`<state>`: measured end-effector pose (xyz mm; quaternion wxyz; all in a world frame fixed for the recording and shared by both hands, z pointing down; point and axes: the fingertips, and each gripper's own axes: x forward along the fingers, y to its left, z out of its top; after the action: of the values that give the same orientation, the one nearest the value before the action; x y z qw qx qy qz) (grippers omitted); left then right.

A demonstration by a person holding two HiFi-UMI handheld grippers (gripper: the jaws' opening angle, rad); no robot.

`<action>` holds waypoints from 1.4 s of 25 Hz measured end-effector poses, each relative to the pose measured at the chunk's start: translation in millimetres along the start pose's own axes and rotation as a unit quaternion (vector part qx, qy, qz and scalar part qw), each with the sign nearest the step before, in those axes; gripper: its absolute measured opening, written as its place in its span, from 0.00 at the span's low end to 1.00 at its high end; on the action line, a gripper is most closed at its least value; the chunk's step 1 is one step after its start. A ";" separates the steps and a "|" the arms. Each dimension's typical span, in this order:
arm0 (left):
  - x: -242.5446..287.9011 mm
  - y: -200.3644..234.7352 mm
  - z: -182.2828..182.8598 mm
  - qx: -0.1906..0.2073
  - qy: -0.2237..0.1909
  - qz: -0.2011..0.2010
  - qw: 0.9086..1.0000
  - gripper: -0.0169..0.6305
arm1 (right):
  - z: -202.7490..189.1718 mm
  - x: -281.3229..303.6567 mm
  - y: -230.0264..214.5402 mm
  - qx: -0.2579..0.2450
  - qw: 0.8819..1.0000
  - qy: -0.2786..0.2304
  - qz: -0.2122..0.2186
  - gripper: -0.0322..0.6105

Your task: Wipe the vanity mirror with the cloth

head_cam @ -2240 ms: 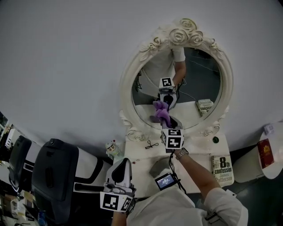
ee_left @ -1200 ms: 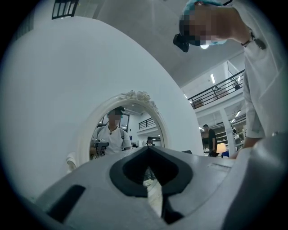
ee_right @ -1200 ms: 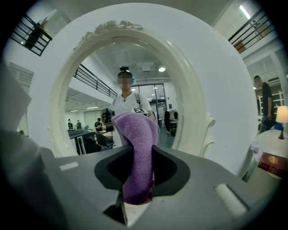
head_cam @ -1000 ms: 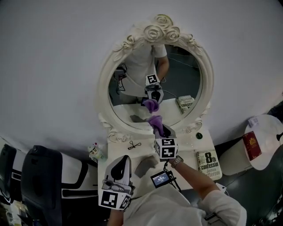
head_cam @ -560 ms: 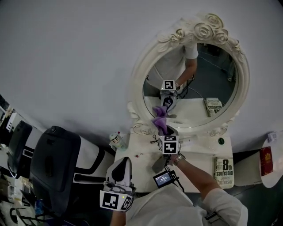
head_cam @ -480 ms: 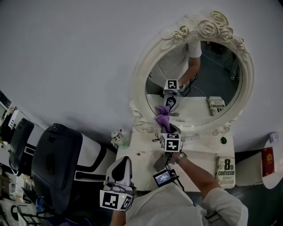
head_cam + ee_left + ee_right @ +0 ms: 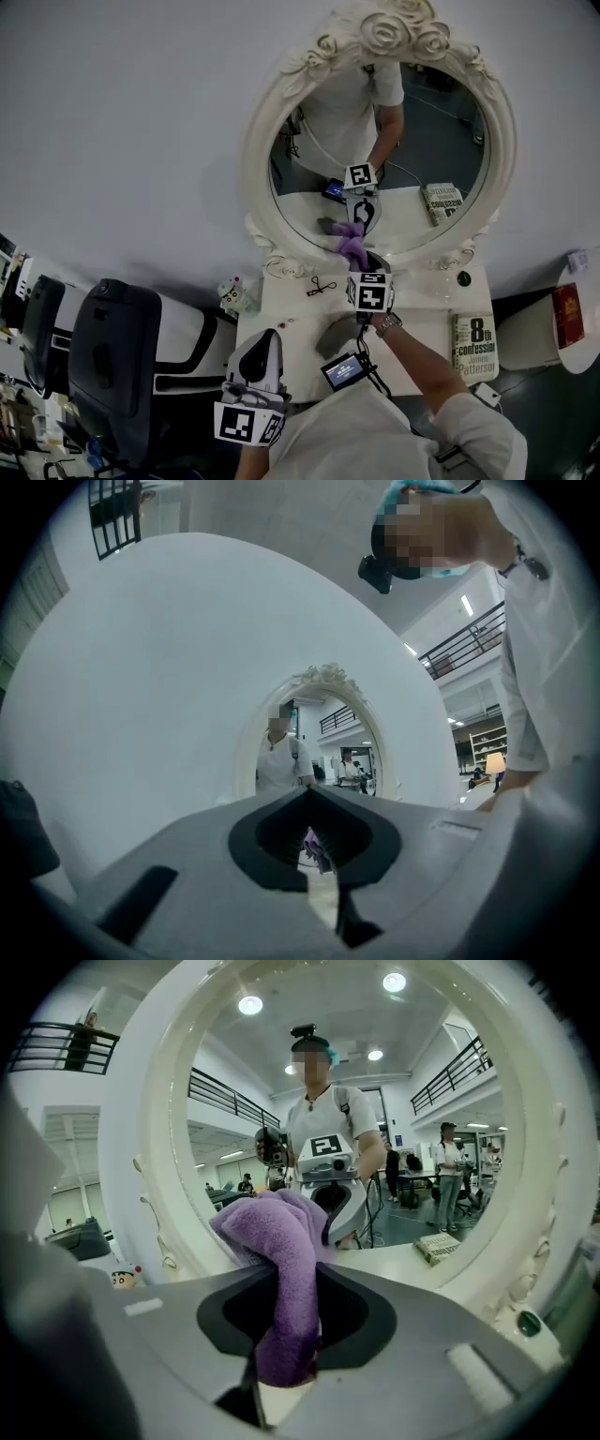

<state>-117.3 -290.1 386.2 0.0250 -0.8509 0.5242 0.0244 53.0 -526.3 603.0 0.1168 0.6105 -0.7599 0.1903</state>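
The oval vanity mirror (image 7: pixel 422 131) in an ornate cream frame (image 7: pixel 267 141) stands at the back of the white vanity top (image 7: pixel 291 309). My right gripper (image 7: pixel 359 265) is shut on a purple cloth (image 7: pixel 353 246), and the cloth's tip meets its own reflection low on the glass. In the right gripper view the cloth (image 7: pixel 281 1260) hangs between the jaws of the right gripper (image 7: pixel 295 1335), with the glass (image 7: pixel 412 1147) right ahead. My left gripper (image 7: pixel 262 339) hovers low in front of the vanity, away from the mirror. In its own view the left gripper (image 7: pixel 319 864) is shut on nothing.
A book (image 7: pixel 473 345) lies at the vanity's right end, a grey block (image 7: pixel 335 334) near the middle, a black clip (image 7: pixel 321 286) and a small figurine (image 7: pixel 232 293) at the left. A green knob (image 7: pixel 462 278) sits by the frame. A black chair (image 7: pixel 117 366) stands left, a white stool (image 7: pixel 567 305) right.
The head view has swung about. The right gripper has carried the cloth sideways across the lower glass and stays shut on it. The left gripper has kept its place.
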 end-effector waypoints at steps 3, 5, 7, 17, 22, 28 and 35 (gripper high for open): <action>14.5 -14.0 -4.5 -0.004 0.000 -0.023 1.000 0.04 | -0.6 -9.4 -35.6 0.003 1.000 -0.001 -0.028 0.22; 23.3 -22.6 -7.4 -0.010 0.000 -0.035 0.999 0.04 | -1.2 -17.2 -60.8 0.007 0.999 -0.002 -0.049 0.22; 31.3 -32.2 -8.4 -0.015 -0.002 -0.048 0.999 0.04 | -0.1 -25.7 -85.6 0.010 0.997 -0.004 -0.070 0.22; 62.8 -77.6 -19.6 -0.044 -0.007 -0.095 0.994 0.04 | 4.7 -67.5 -188.1 0.037 0.988 -0.014 -0.147 0.22; 71.7 -93.3 -21.7 -0.050 -0.010 -0.107 0.993 0.04 | 10.8 -78.5 -199.8 0.031 0.989 -0.026 -0.144 0.22; 71.5 -100.2 -26.9 -0.054 -0.008 -0.108 0.993 0.04 | 14.7 -96.3 -207.4 0.030 0.988 -0.042 -0.148 0.22; 56.9 -93.3 -36.6 -0.059 -0.002 -0.095 0.994 0.04 | 26.1 -148.5 -180.2 0.068 0.989 -0.124 -0.042 0.22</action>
<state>-7.8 -301.4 420.4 -0.0218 -0.8966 0.4388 0.0544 263.4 -439.2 545.0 -0.0121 0.6675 -0.7273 0.1596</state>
